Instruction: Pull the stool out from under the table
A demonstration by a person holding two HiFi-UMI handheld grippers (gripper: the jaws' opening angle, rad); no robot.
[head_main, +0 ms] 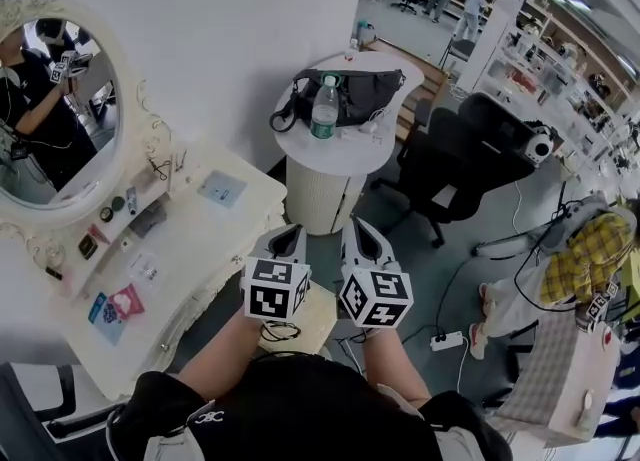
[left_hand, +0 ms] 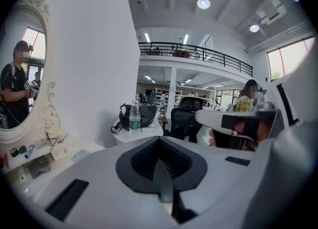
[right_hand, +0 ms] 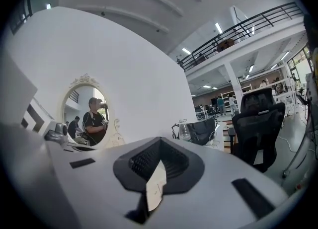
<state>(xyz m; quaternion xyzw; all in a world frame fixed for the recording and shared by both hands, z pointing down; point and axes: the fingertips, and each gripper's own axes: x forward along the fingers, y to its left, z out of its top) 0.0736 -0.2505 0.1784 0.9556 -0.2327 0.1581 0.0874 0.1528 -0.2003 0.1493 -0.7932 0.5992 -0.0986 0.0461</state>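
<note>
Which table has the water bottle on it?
The round white side table, where the bottle stands beside a black bag; the dressing table under the mirror holds only small items.

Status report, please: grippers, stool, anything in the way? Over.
Both shut, empty: left gripper, right gripper. Stool beneath them at dressing table edge, untouched. Power strip on floor nearby.

Black top (head_main: 300, 409), pale grey left claw (head_main: 288, 239) and right claw (head_main: 362, 237) (black-and-white marker cubes (head_main: 275, 289)).
</note>
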